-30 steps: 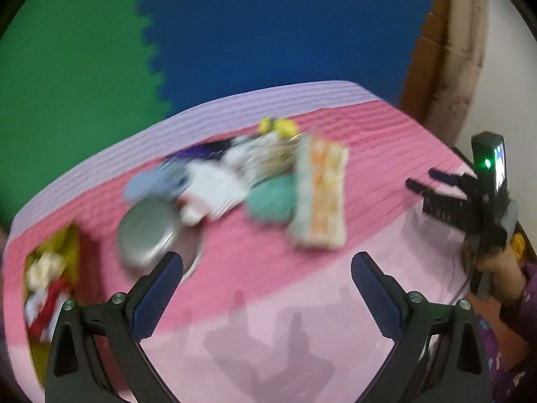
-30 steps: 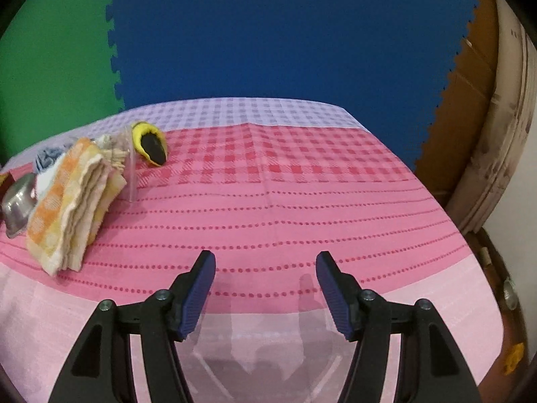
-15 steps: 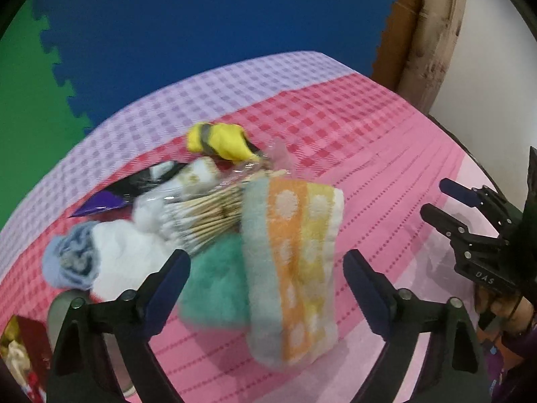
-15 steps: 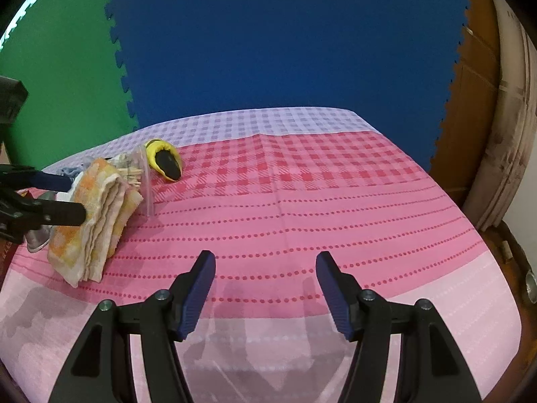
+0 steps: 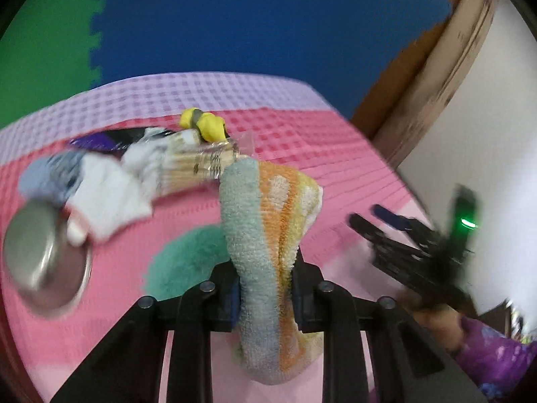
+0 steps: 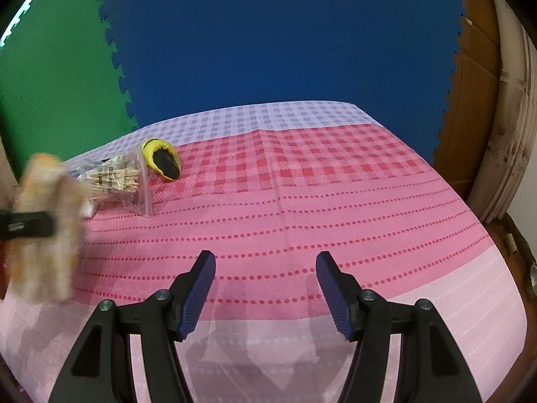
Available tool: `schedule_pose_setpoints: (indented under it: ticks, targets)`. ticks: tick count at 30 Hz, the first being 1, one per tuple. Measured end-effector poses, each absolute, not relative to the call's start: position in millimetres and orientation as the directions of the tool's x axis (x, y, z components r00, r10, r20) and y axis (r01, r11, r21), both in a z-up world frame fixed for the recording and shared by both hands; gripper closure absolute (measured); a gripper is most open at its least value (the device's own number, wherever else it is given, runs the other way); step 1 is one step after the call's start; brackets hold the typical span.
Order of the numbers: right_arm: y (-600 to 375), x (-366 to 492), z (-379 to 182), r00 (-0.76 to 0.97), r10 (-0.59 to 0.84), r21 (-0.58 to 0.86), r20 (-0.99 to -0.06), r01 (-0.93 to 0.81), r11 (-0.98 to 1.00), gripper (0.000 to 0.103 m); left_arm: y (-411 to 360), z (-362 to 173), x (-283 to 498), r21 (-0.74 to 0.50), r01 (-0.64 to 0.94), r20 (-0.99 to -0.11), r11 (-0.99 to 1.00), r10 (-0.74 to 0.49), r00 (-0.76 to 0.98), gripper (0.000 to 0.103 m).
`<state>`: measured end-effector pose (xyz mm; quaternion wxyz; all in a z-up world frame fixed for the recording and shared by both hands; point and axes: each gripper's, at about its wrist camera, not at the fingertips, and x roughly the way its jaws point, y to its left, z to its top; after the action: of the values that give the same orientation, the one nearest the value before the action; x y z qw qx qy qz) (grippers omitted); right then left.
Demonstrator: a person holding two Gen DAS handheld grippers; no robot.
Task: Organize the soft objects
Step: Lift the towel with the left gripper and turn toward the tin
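Observation:
My left gripper (image 5: 265, 288) is shut on a folded orange, yellow and grey-green towel (image 5: 268, 228) and holds it off the pink cloth. The towel also shows blurred in the right wrist view (image 6: 47, 221), at the far left. A teal fluffy pad (image 5: 188, 262) lies below it. White and blue-grey socks (image 5: 100, 181) and a yellow and black soft item (image 5: 203, 126), also seen in the right wrist view (image 6: 161, 158), lie behind. My right gripper (image 6: 261, 282) is open and empty over the pink cloth.
A clear bag of wooden sticks (image 6: 117, 181) lies beside the yellow item. A steel bowl (image 5: 43, 258) sits at the left. The right gripper shows at the right of the left wrist view (image 5: 402, 241). Blue and green foam mats stand behind the table (image 6: 335, 201).
My left gripper came forward, closed on the folded towel and lifted it off the pile. The right gripper stayed open in much the same place.

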<state>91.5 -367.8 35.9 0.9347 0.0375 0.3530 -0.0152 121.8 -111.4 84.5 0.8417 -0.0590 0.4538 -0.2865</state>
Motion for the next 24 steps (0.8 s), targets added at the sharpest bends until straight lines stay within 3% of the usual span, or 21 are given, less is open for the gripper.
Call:
schedule_pose_setpoints:
  ticks: [5,10,14,16,19,21,24]
  targets:
    - [-364,91,36,0.75,0.004,0.047,-0.661,0.035,0.998,0.039,-59,76,71,-0.414,0.334,-0.721,0.847,-0.529,0.448,0.081]
    - [-351,89,38,0.754,-0.014,-0.02,-0.657,0.0,1.0,0.039,-20,58,57,-0.537,0.344,-0.653,0.771,-0.637,0.41,0.077]
    - [-348,85,39,0.757,-0.014,-0.028,-0.653,-0.006,1.0,0.039,-14,75,72,-0.542,0.363,-0.633,0.758,-0.652,0.417,0.071]
    - [-344,84,39,0.755,-0.021,-0.044,-0.655,-0.01,0.999,0.039,-17,91,81,-0.514,0.39,-0.626,0.764,-0.645,0.438,0.059]
    - [-338,83,38,0.751,-0.027,-0.064,-0.66,-0.02,0.998,0.039,-19,115,90,-0.458,0.42,-0.616,0.783,-0.62,0.486,0.055]
    - [-336,84,37,0.747,-0.043,-0.083,-0.663,-0.016,0.996,0.039,-19,126,94,-0.427,0.427,-0.611,0.797,-0.602,0.514,0.06]
    - [-337,85,36,0.742,-0.044,-0.078,-0.669,-0.011,0.997,0.039,-10,132,100,-0.419,0.387,-0.62,0.821,-0.57,0.538,0.101]
